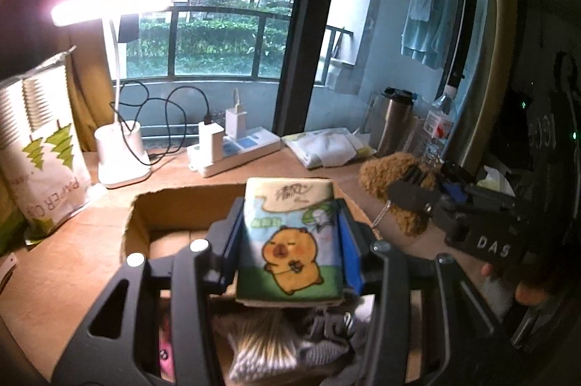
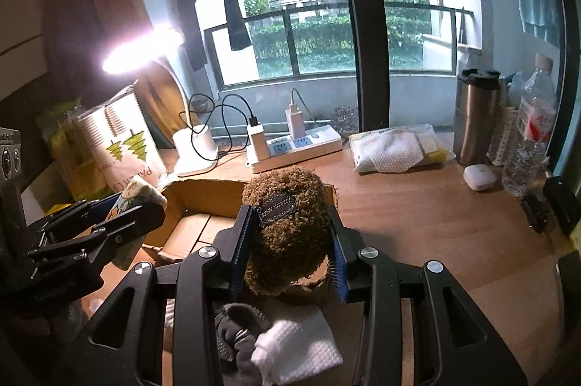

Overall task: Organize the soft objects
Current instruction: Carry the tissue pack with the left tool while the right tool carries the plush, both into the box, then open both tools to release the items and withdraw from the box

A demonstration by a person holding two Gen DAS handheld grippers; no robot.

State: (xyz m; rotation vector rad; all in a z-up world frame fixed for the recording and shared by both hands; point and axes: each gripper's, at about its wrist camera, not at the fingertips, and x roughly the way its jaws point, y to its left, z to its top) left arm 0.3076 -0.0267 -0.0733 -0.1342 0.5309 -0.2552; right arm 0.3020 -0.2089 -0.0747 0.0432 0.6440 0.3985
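My left gripper [image 1: 290, 240] is shut on a tissue pack [image 1: 290, 240] printed with a cartoon capybara, held above an open cardboard box [image 1: 174, 204]. My right gripper [image 2: 290, 240] is shut on a brown fuzzy plush toy [image 2: 290, 240] with a dark label, over the same box [image 2: 203, 200]. The plush [image 1: 395, 179] and the right gripper [image 1: 417, 193] also show at the right of the left wrist view. The left gripper [image 2: 120, 219] with the pack [image 2: 139, 191] shows at the left of the right wrist view. Grey cloth [image 2: 239, 331] and a white cloth [image 2: 297, 346] lie in the box below.
On the wooden desk [image 2: 417, 222] stand a lit lamp [image 1: 121, 153], a power strip [image 2: 294, 150] with chargers, a paper cup bag [image 1: 43, 168], a wipes packet [image 2: 395, 146], a steel tumbler [image 2: 475, 117], a water bottle [image 2: 530, 135] and a white earbud case [image 2: 479, 177].
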